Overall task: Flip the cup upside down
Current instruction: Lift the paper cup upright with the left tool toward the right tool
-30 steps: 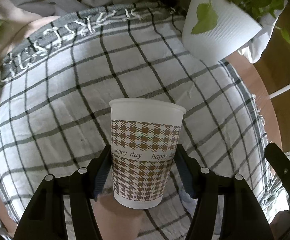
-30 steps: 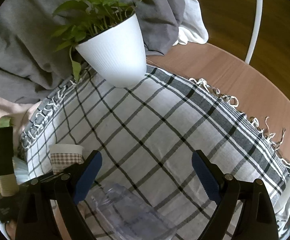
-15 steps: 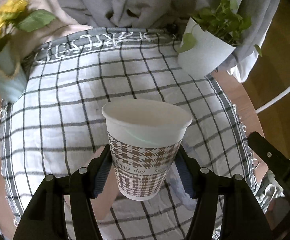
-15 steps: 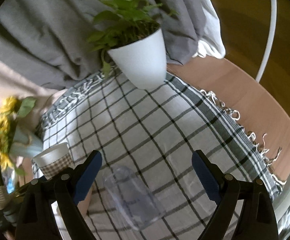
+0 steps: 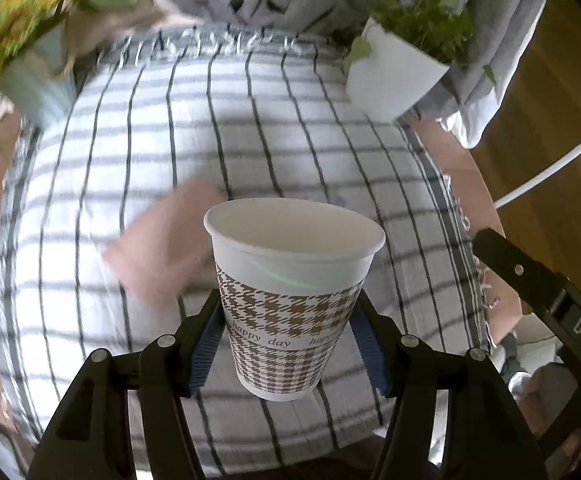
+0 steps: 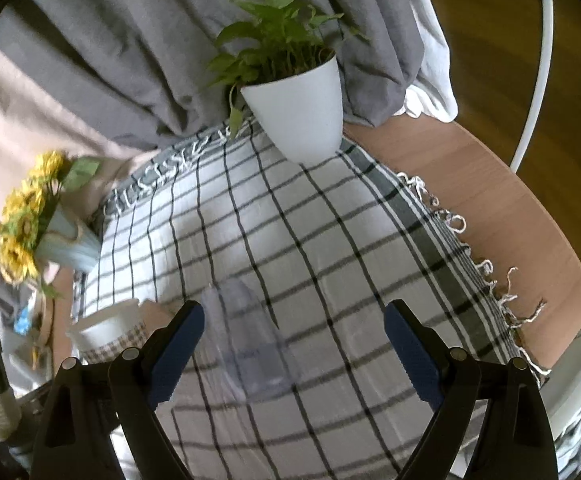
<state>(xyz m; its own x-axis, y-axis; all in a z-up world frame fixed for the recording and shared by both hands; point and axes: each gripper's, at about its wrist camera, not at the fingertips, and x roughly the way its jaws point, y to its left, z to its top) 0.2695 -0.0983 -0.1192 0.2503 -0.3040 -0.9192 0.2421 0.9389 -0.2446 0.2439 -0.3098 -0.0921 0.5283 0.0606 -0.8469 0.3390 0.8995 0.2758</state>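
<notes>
Checked cloth point(image 6: 290, 240), white with dark grid lines and fringed edges, covers most of brown table point(image 6: 490, 184). White ribbed pot point(image 6: 302, 112) with green leafy plant stands at cloth's far edge. Pale blue vase point(image 6: 70, 248) of yellow flowers sits at far left corner. Clear plastic cup point(image 6: 250, 348) lies on cloth. Grey fabric point(image 6: 130, 40) drapes behind.

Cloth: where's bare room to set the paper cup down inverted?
The best patch is mid-cloth, between the white planter and the clear cup. The strip toward the right fringe is also bare. It is crowded at the left by the flower vase, and in front of the right gripper.
</notes>
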